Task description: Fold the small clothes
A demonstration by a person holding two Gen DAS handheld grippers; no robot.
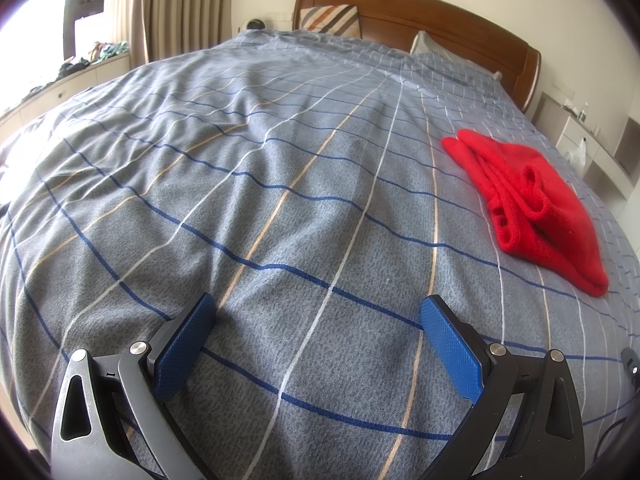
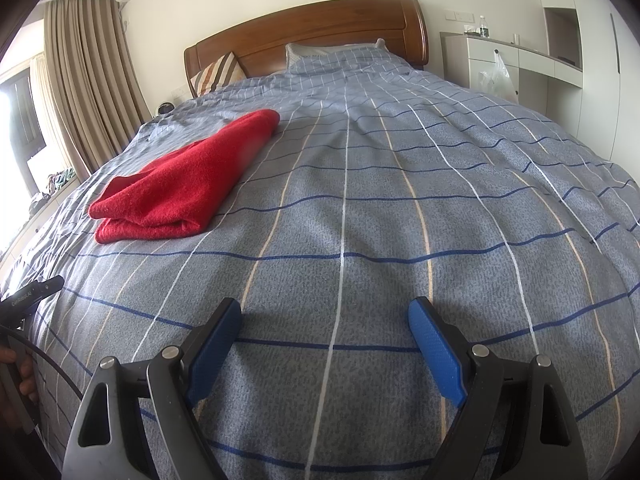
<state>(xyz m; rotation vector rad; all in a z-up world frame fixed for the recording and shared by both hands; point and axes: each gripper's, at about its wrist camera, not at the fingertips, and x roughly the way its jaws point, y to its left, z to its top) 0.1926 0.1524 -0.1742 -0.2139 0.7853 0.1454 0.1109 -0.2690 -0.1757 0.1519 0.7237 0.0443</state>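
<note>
A red knitted garment (image 1: pixel 532 200) lies folded in a loose bundle on the grey checked bedspread (image 1: pixel 280 200), to the right and ahead of my left gripper (image 1: pixel 318 312). The left gripper is open and empty, low over the bedspread. In the right wrist view the same red garment (image 2: pixel 184 184) lies to the left and ahead of my right gripper (image 2: pixel 325 316), which is open and empty above the bedspread (image 2: pixel 380 220). Neither gripper touches the garment.
A wooden headboard (image 2: pixel 304 28) with pillows (image 2: pixel 216 72) stands at the far end. Curtains (image 2: pixel 88 92) and a window are on the left, white cabinets (image 2: pixel 520 68) on the right. The other gripper's handle (image 2: pixel 28 300) shows at the left edge.
</note>
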